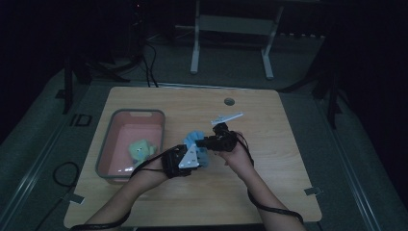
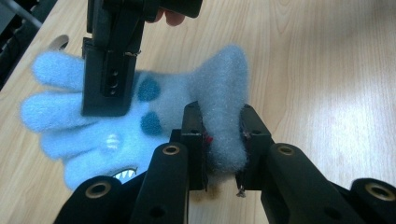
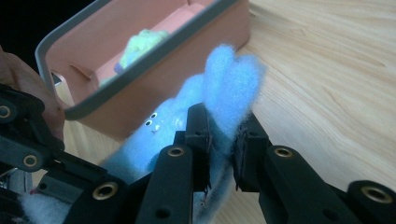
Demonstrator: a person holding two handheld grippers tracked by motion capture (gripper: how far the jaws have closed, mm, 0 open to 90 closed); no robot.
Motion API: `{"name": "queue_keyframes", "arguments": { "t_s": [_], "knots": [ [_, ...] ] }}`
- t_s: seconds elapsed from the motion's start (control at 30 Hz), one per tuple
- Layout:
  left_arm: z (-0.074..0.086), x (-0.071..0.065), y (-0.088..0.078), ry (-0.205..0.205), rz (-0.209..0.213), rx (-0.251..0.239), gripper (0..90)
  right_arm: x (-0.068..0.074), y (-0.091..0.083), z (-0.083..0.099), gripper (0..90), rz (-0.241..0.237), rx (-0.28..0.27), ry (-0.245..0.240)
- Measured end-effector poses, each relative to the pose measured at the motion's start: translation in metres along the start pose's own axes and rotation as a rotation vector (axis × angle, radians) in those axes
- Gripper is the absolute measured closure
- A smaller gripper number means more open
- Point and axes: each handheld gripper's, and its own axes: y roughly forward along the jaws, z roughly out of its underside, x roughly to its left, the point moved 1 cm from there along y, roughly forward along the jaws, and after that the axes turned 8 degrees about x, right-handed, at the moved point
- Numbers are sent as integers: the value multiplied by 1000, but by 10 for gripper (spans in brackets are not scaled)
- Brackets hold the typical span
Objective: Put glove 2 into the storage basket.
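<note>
light-blue fuzzy glove (image 2: pixel 140 116) hanging between both tools, just above the wooden table (image 1: pixel 269 159), a little right of the pink bin (image 1: pixel 113 126). cuff end pinched in the left gripper (image 2: pixel 223 140), jaws clamped tight on the bunched pile. fingertip end nipped by the right gripper (image 3: pixel 223 140), jaws closed on a thin tuft of two fuzzy fingers. green plush toy (image 1: pixel 140 149) already lying in the bin, toward its near end.

likely step: carrying the glove left, over the rim and into the bin. best done by keeping both grips firm and level so the fabric stays stretched, not sagging onto the near wall; lifting clear of the grey rim before crossing; lowering beside the green toy, then easing the jaws apart together. right hold looks shallow, so no jerks.
</note>
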Motion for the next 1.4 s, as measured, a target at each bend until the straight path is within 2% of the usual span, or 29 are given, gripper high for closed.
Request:
{"name": "queue_keyframes", "arguments": {
  "t_s": [0.23, 0.27, 0.43, 0.7, 1.37, 1.4],
  "knots": [
    [8, 4, -11, -6, -15, 12, 772, 10, 8, -15, 787, -8, 4, -21],
    [14, 5, -16, -14, -21, 16, 772, 13, 11, -19, 787, -16, 5, -26],
    [19, 7, -21, -21, -26, 24, 772, 19, 19, -26, 787, -24, 11, -37],
    [38, 13, -39, -41, -48, 48, 772, 32, 33, -45, 787, -49, 11, -58],
    [93, 20, -75, -123, -84, 99, 772, 75, 83, -84, 787, -101, 23, -126],
    [99, 20, -77, -128, -85, 113, 772, 77, 87, -85, 787, -104, 26, -129]
  ]
}}
